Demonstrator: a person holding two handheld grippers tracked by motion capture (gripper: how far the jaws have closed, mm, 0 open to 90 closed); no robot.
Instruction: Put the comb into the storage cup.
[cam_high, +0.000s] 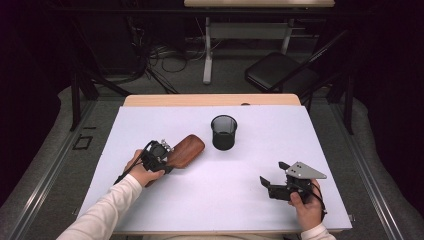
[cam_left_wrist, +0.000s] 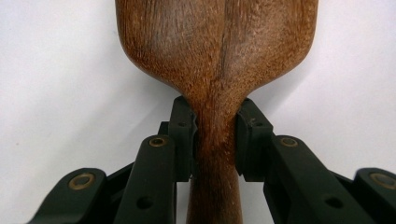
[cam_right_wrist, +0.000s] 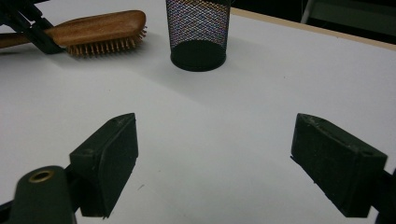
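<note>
A: Nearest, the right gripper (cam_high: 272, 186) rests on the counter (cam_high: 240, 210), jaws spread, holding nothing.

B: And the left gripper (cam_left_wrist: 215, 135)?

A: Pinching the wooden hairbrush (cam_high: 186, 149) at its neck, bristles down on the counter.

B: So grasped, not yet lifted. The mesh cup (cam_high: 223, 132) beyond stands empty; probably its destination.

place: probably lab | cues: floor cables (cam_high: 170, 62), folding chair (cam_high: 280, 72), dark curtains
</note>
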